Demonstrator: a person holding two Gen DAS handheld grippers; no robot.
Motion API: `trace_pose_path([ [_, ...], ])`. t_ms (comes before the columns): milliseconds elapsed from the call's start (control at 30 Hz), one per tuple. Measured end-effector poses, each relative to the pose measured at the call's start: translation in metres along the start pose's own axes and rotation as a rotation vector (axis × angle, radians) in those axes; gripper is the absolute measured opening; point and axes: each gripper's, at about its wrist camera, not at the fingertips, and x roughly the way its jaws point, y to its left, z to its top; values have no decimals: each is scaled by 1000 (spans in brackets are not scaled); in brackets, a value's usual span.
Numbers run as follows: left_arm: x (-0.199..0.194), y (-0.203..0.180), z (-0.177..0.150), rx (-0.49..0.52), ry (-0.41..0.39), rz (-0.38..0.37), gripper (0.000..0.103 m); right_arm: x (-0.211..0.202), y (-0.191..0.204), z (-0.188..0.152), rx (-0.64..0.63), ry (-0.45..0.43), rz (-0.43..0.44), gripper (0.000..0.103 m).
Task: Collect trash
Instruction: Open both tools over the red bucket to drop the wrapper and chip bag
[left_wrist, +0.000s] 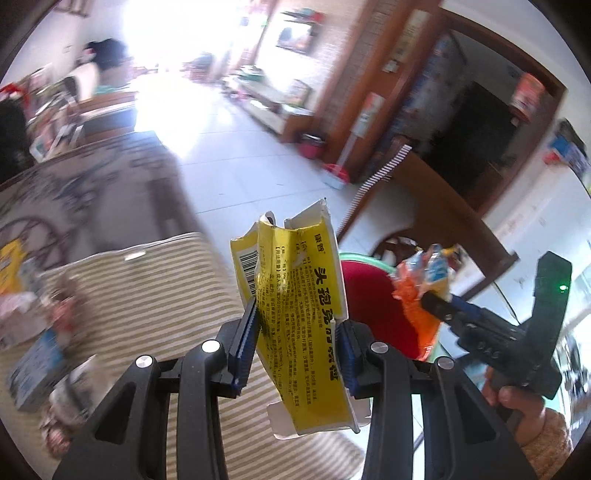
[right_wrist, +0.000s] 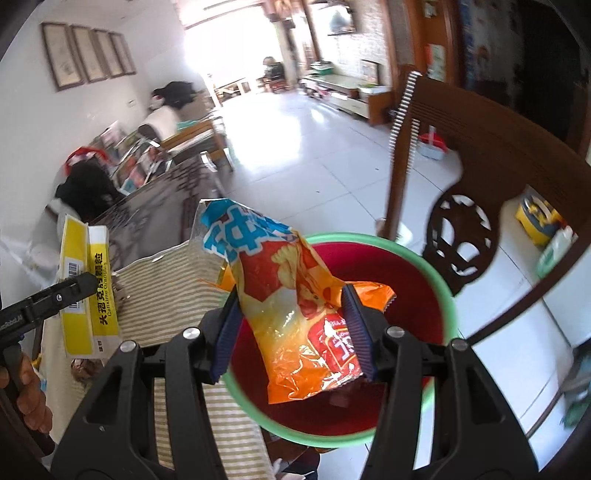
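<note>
A table covered with a beige-and-white striped cloth fills the lower left of both views; a dark carved wooden chair stands behind it on the pale tiled floor. At the table's edge sits a round red bin with a green plastic rim, its mouth facing up, evidently the receptacle for the trash. The right gripper hangs directly over that mouth, its jaws closed on a crumpled orange-and-blue foil snack bag; the bag is pinched across its middle so that its lower end dangles above the red interior, a hold suited to letting it fall straight in when the jaws part. The left gripper is raised over the cloth, beside the bin rather than above it, its ribbed blue pads clamped on a flattened yellow cardboard medicine box printed with black characters and a barcode; the box stands roughly upright between the fingers, gripped near its midsection to keep the limp card from folding. Both items are therefore off the table and in hand, neither yet in the bin. Judged from this arrangement, the snack bag is ready for release, whereas the box needs carrying sideways over the rim.
</note>
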Motion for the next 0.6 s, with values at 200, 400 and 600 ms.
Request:
trace_pose_path([
  [200,25,-43,12,94,29,-91,36,-8,-22,-8,48,-3,-50,52],
  [400,49,-75,25,176,29,-167,74,-7,-37,-10,85,-1,-83,64],
  [600,38,-50,14,115,26,-132,76,-13,-36,-12,105,-23,-106,67],
])
